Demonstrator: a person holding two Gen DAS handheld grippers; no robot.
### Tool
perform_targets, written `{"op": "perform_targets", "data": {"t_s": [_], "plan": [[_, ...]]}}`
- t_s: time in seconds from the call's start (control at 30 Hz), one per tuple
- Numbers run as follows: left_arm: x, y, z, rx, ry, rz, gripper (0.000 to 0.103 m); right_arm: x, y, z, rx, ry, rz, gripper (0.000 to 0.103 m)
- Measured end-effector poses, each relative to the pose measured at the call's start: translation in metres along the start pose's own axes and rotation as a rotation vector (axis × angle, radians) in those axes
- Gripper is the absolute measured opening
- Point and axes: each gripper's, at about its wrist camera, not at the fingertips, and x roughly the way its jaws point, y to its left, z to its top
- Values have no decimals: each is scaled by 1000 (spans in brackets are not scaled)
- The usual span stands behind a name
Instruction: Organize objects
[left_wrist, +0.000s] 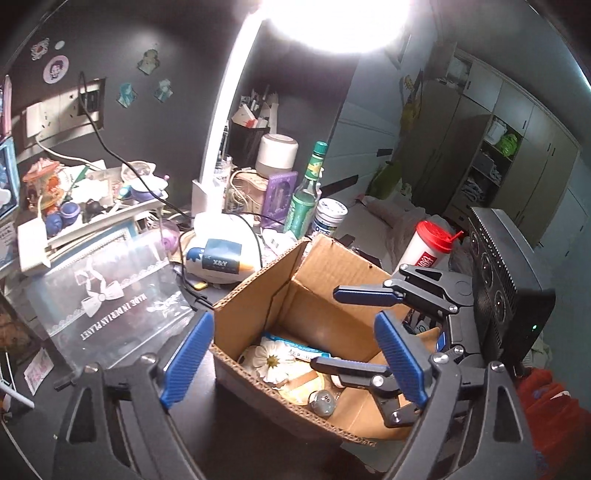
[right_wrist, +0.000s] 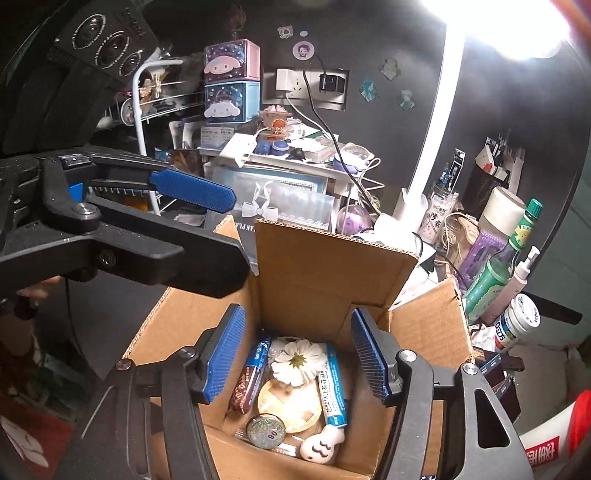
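Both pairs of blue fingers stand apart with nothing between them. The left gripper (left_wrist: 295, 363) is spread wide over the near left corner of the cardboard box (left_wrist: 258, 295), one finger outside the wall and one above the inside. The right gripper (right_wrist: 297, 354) is open above the box, and its pads (right_wrist: 225, 354) touch none of the contents.

The box stands on the dark desk (left_wrist: 207, 424) with its flaps up. On its bottom lie a white flower (right_wrist: 297, 360), a dark red packet (right_wrist: 251, 380) along the left wall, a white and blue tube (right_wrist: 334, 387) toward the right wall, a round yellow lid (right_wrist: 291, 406) in the middle, a small glitter jar (right_wrist: 267, 432) and a small white figure (right_wrist: 321, 446) at the near edge.

Behind the box, toward the back edge of the desk, stand a green bottle (left_wrist: 308, 192), a white jar with a blue label (left_wrist: 330, 216) and a white lamp (left_wrist: 221, 129). A clear plastic case (left_wrist: 107, 291) lies left of the box. A white can with a red cap (left_wrist: 430, 245) stands past the right wall of the box.
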Motion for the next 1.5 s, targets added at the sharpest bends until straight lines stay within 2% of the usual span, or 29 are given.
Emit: {"op": "perform_targets", "data": {"t_s": [0.03, 0.13, 0.3, 0.47, 0.57, 0.67, 0.83, 0.93, 1.5], "plan": [[-5, 1, -2, -4, -12, 17, 88, 0, 2, 1, -3, -3, -2, 62], [-20, 5, -9, -18, -57, 86, 102, -3, 5, 3, -9, -19, -8, 65], [-47, 10, -25, -48, -132, 178, 102, -10, 7, 6, -7, -54, -16, 76], [-70, 12, -42, -69, -193, 307, 102, -14, 12, 7, -9, -94, -14, 80], [-79, 12, -53, -79, -223, 372, 102, -17, 14, 6, -11, -124, -15, 94], [-85, 13, -64, -92, -230, 419, 102, -21, 14, 4, 4, -167, -14, 94], [-93, 18, -80, -138, -255, 496, 102, -27, 11, 1, 57, -219, 37, 95], [-96, 21, -86, -155, -265, 526, 102, -29, 9, -1, 64, -245, 77, 96], [-100, 26, -94, -188, -270, 524, 102, -29, 23, -3, 8, -232, 59, 98]]}}
